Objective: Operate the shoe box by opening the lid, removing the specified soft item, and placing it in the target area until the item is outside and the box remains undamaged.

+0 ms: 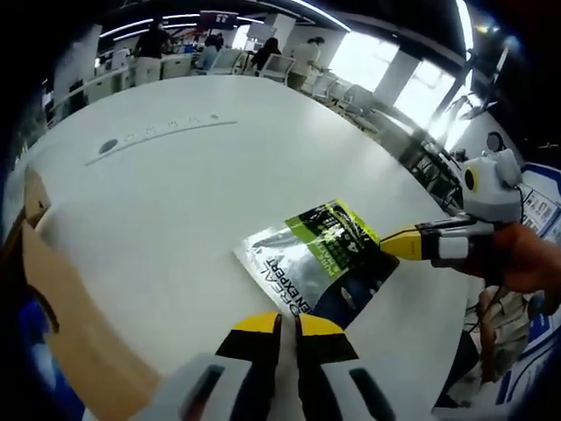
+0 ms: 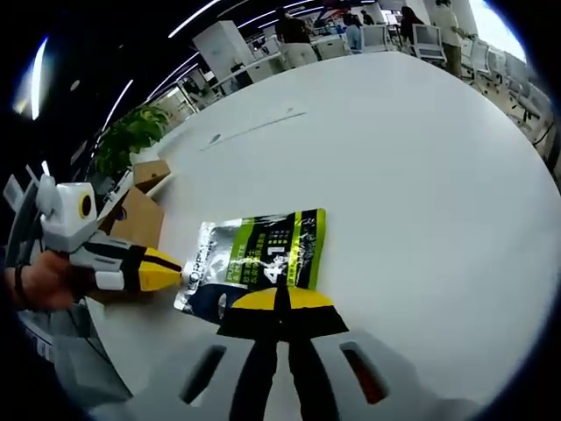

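Both grippers meet at the soft item, one at each of two opposite edges. On the white round table (image 1: pixel 202 184) the green-and-silver pouch (image 1: pixel 316 259) lies flat, well in from the far edge and nearer the side where the person stands. Beside it, by the table's near edge, the brown cardboard shoe box (image 2: pixel 140 215) sits with a flap (image 1: pixel 66 307) raised, so the pouch is already outside it.

Its long axis runs away from the left gripper (image 1: pixel 287 323), whose yellow-tipped jaws are pressed together just at the pouch's near end; whether they pinch its edge I cannot tell. In the right gripper view, the right gripper (image 2: pixel 282 303) has its jaws closed too, the tips at the pouch's lower edge, apparently overlapping it, though a real hold cannot be confirmed there either.

My judgement: neither gripper is clearly nearer, since both tips sit at the pouch, so the coming move turns on which end is truly gripped. If the pouch is to slide to a target spot, a pull along its long axis looks cleanest.
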Action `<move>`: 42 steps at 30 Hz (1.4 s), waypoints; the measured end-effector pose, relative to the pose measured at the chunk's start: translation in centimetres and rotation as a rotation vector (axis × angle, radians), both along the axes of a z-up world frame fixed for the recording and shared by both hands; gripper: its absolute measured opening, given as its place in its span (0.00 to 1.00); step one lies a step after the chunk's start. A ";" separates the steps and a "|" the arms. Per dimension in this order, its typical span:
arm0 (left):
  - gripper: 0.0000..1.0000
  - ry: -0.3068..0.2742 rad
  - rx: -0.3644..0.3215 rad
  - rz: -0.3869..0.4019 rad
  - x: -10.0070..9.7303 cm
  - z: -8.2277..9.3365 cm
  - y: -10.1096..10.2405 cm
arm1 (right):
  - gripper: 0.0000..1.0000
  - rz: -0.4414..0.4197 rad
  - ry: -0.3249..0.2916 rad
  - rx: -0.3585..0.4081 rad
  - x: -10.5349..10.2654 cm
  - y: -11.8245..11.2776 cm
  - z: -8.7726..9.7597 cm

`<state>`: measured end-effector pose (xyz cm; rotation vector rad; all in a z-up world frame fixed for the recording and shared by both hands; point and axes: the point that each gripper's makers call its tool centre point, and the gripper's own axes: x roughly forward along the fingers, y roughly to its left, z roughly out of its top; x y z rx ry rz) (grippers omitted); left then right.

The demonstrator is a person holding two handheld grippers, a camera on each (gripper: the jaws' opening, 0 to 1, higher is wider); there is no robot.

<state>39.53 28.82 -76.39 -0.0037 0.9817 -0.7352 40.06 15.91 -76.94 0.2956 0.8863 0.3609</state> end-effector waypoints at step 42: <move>0.08 -0.237 -0.107 0.101 1.2 11.3 9.6 | 0.03 0.192 -0.146 -0.006 1.1 10.9 9.7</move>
